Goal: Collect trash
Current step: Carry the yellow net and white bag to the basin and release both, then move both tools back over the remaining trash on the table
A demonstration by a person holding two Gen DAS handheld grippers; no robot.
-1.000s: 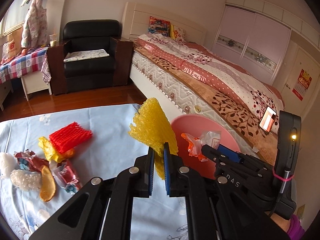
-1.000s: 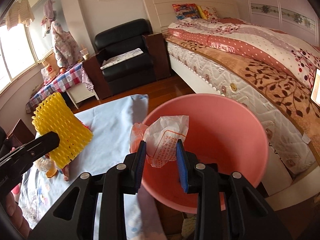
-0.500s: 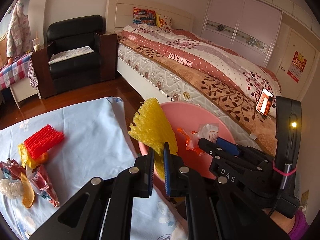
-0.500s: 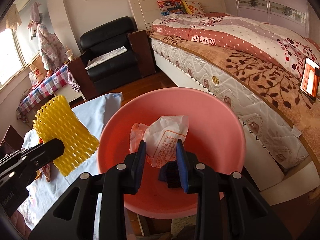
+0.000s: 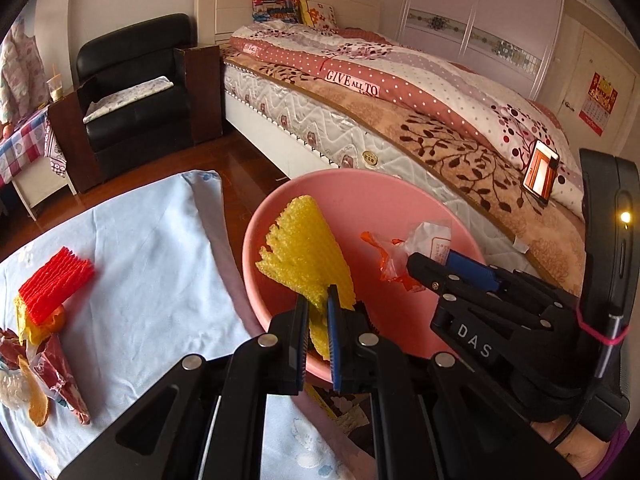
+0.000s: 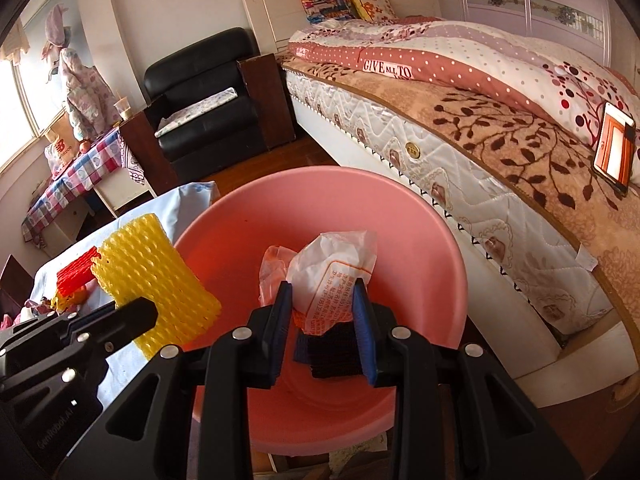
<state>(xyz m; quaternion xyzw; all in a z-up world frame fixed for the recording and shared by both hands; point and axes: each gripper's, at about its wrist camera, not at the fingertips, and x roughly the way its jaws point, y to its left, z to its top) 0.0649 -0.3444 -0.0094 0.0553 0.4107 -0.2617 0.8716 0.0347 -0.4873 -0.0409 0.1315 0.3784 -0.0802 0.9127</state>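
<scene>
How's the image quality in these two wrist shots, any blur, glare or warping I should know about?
Left wrist view: sharp, with strong fisheye bending of the bed and dark vignette corners; an indicator light glows on the other tool. Right wrist view: the window at left is blown out, the pink basin evenly lit, the wrapper's print legible.

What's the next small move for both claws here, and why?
Probably open both. The left claw pinches the yellow foam net and the right claw the crumpled white wrapper, each apparently over the pink basin, so the trash should drop in.
</scene>
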